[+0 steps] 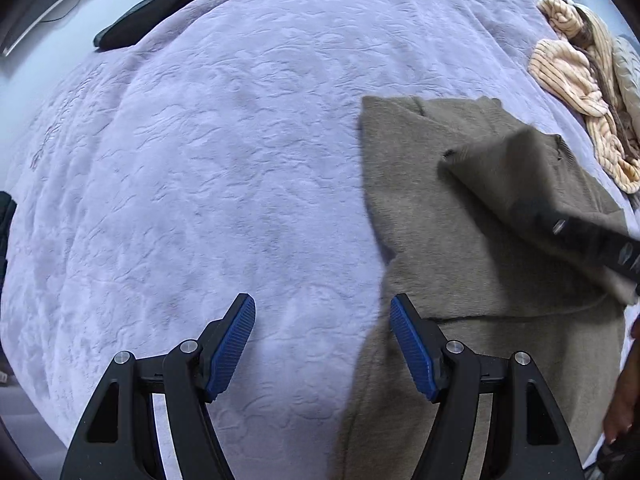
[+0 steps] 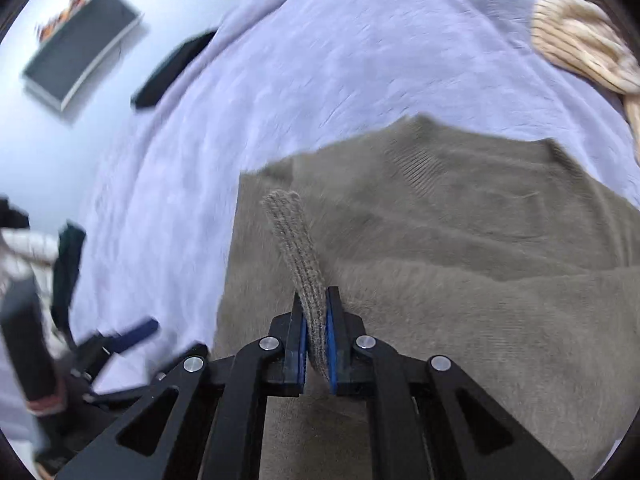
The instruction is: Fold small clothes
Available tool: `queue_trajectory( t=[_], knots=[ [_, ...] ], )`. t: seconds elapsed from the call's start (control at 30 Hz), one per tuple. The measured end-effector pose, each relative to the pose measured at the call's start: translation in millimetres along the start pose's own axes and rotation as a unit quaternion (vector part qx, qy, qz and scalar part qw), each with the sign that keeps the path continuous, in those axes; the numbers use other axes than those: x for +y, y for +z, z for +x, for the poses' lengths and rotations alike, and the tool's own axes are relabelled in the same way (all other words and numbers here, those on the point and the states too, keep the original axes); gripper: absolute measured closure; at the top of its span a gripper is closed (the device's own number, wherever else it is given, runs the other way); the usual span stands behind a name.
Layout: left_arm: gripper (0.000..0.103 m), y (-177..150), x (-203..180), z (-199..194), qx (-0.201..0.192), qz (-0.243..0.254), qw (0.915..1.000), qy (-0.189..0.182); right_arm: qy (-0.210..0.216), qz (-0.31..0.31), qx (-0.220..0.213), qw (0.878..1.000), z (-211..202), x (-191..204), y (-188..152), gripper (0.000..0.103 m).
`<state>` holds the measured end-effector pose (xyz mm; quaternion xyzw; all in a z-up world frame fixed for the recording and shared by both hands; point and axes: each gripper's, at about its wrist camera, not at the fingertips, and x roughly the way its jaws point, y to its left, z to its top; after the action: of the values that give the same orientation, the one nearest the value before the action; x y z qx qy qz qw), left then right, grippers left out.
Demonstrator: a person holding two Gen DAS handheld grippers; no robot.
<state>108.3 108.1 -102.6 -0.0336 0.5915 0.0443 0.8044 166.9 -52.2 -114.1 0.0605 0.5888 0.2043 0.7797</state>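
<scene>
A grey-brown fuzzy garment [image 1: 432, 248] lies on the lilac blanket [image 1: 220, 140], partly folded over itself. My left gripper [image 1: 322, 344] hangs open over the blanket, its right finger above the garment's left edge, with nothing between the pads. My right gripper [image 2: 317, 340] is shut on a ribbed strip [image 2: 292, 236] of the same garment [image 2: 460, 280], which sticks up between the blue pads. In the left wrist view the right gripper's black body [image 1: 580, 236] comes in blurred from the right with a flap of the cloth lifted over it.
A heap of cream striped clothes [image 1: 576, 80] lies at the blanket's far right [image 2: 580, 40]. A flat black object [image 1: 152, 12] sits at the blanket's far left edge. A dark panel [image 2: 80, 64] rests on the pale surface beyond. A person's hand shows at the right rim [image 1: 620, 400].
</scene>
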Motion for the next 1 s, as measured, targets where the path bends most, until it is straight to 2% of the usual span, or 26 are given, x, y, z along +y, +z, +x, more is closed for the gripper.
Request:
queue_trajectory(
  t=[0.07, 0.1, 0.13, 0.17, 0.2, 0.23, 0.33, 0.4, 0.47, 0.57, 0.67, 0.7, 0.73, 0.77, 0.83, 0.87, 0.93, 1.0],
  knots=[
    [0.032, -1.7, 6.1, 0.9, 0.006, -0.005, 1.0000, 0.005, -0.023, -0.016, 0.041, 0.999, 23.3, 9.6, -10.5, 0.086],
    [0.032, -2.8, 8.3, 0.6, 0.007, -0.006, 0.9999, 0.008, -0.025, -0.019, 0.045, 0.998, 26.6, 12.3, -13.6, 0.082],
    [0.032, -4.1, 10.1, -0.4, 0.006, -0.005, 0.9999, 0.010, -0.023, -0.024, 0.045, 0.998, 26.5, 15.9, -17.6, 0.068],
    [0.032, -5.0, 12.1, -2.0, 0.006, -0.004, 0.9999, 0.013, -0.015, -0.029, 0.043, 0.999, 23.5, 19.3, -21.0, 0.046],
    [0.032, -6.2, 13.0, -3.6, 0.006, -0.004, 0.9999, 0.014, -0.001, -0.036, 0.045, 0.998, 18.0, 23.4, -25.2, 0.036],
    [0.032, -6.4, 13.5, -5.3, 0.006, -0.003, 0.9999, 0.014, 0.006, -0.040, 0.047, 0.998, 14.2, 26.5, -28.4, 0.031],
    [0.032, -1.8, 8.4, -9.9, 0.004, 0.000, 0.9999, 0.009, 0.034, -0.041, 0.042, 0.998, -12.7, 27.7, -39.8, 0.031],
    [0.032, 6.9, -1.1, -11.4, 0.000, 0.004, 1.0000, 0.000, 0.039, -0.003, 0.025, 0.999, -39.1, 5.7, -51.1, 0.031],
    [0.032, 14.8, -13.1, -16.2, -0.007, 0.012, 0.9998, -0.012, 0.028, 0.079, 0.002, 0.996, -66.3, -44.0, -53.3, 0.031],
    [0.032, 28.9, -36.1, -21.9, -0.016, 0.028, 0.9989, -0.035, 0.008, 0.226, -0.040, 0.973, -107.6, -129.0, -82.0, 0.031],
    [0.032, 45.1, -66.6, -21.2, -0.024, 0.051, 0.9972, -0.050, -0.023, 0.335, -0.062, 0.940, -136.8, -203.6, -112.5, 0.031],
    [0.032, 50.8, -78.7, -17.6, -0.021, 0.061, 0.9965, -0.054, -0.022, 0.361, -0.067, 0.930, -142.8, -220.9, -122.0, 0.036],
    [0.032, 55.3, -89.8, -13.2, -0.018, 0.068, 0.9959, -0.058, -0.010, 0.391, -0.076, 0.917, -143.9, -237.8, -129.4, 0.049],
    [0.032, 58.3, -98.0, -9.1, -0.018, 0.072, 0.9955, -0.059, 0.010, 0.421, -0.084, 0.903, -143.8, -255.7, -135.6, 0.056],
    [0.032, 60.1, -114.9, 5.0, -0.012, 0.087, 0.9950, -0.048, 0.029, 0.460, -0.083, 0.883, -134.4, -281.1, -142.2, 0.068],
    [0.032, 59.6, -119.5, 13.1, -0.005, 0.096, 0.9949, -0.032, 0.026, 0.471, -0.079, 0.878, -128.9, -290.2, -144.5, 0.071],
    [0.032, 50.8, -122.8, 30.8, 0.021, 0.112, 0.9935, 0.002, 0.016, 0.474, -0.061, 0.878, -114.9, -299.7, -149.0, 0.079],
    [0.032, 38.2, -115.2, 39.2, 0.033, 0.115, 0.9928, 0.004, 0.014, 0.468, -0.056, 0.882, -109.4, -302.3, -150.3, 0.080]
  ],
)
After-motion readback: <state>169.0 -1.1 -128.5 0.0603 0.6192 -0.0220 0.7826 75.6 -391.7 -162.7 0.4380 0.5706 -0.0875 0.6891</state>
